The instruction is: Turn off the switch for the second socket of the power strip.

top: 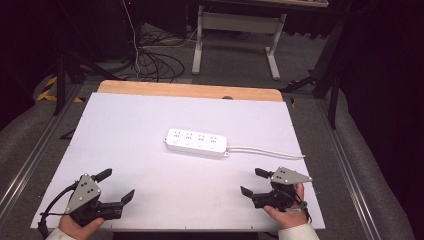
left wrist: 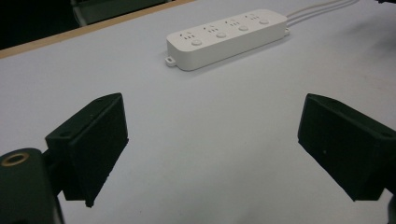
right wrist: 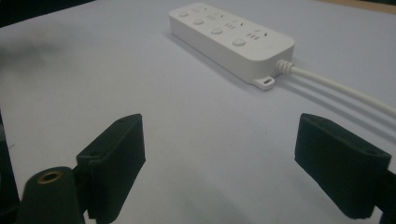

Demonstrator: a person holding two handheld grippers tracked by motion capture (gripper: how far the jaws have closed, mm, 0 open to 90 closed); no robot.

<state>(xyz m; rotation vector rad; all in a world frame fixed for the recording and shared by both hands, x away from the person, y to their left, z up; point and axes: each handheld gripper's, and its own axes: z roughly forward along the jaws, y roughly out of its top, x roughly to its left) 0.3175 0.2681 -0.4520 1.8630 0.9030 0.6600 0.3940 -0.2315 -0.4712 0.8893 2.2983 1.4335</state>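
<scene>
Power strip [top: 196,142] is the only item out, yet nearest you come your left tool [top: 116,186] and right tool [top: 253,182], jaws spread wide, empty (both at the bench's near edge). Farther on, mid-bench [top: 125,130], the strip lies flat, its cord [top: 267,150] trailing right.

We note each black hand-held gripper [top: 119,185] [top: 251,181] bearing a grey three-cornered screwed plate [top: 84,192], black cable, white sleeves [top: 295,232].
</scene>
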